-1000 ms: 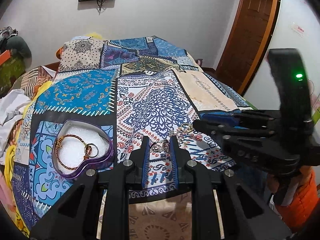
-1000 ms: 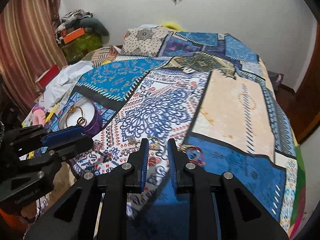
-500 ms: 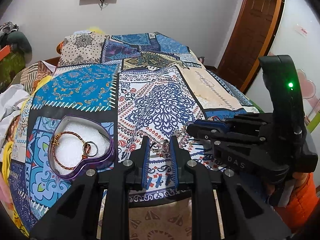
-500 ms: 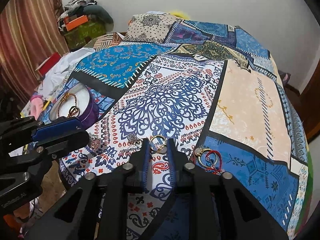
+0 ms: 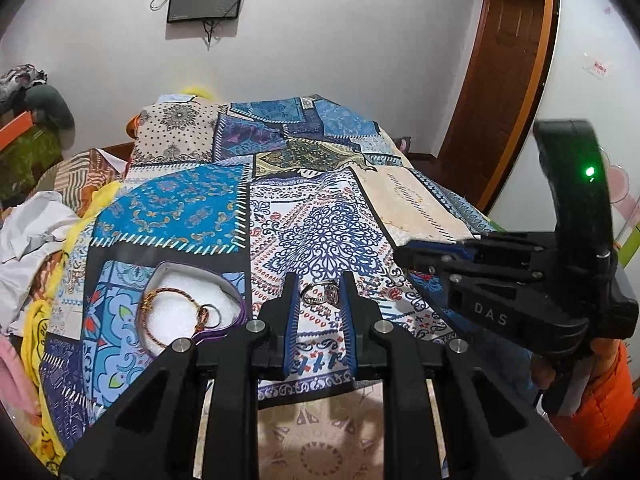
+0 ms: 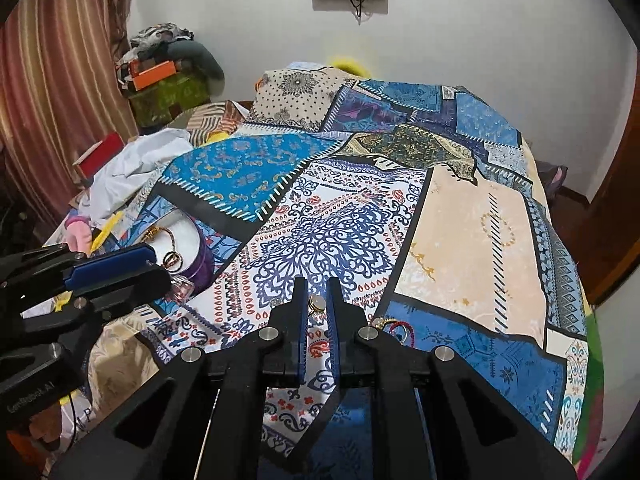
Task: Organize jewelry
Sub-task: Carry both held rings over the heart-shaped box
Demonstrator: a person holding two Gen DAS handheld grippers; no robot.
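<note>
A bracelet (image 5: 172, 316) already lies in our heart-shaped tin (image 5: 236, 312). Our left gripper (image 5: 320, 300) pinches a silver ring (image 5: 320, 294), our right gripper (image 6: 316, 304) a gold ring (image 6: 316, 303). More pieces (image 6: 394, 326) wait on the bedspread (image 6: 460, 220).

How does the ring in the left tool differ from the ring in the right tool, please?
The silver ring in the left tool has a dark ornate face; the gold ring in the right tool carries a pale round stone. The silver ring spans a wider gap than the gold ring. Each is pinched in its tool.
</note>
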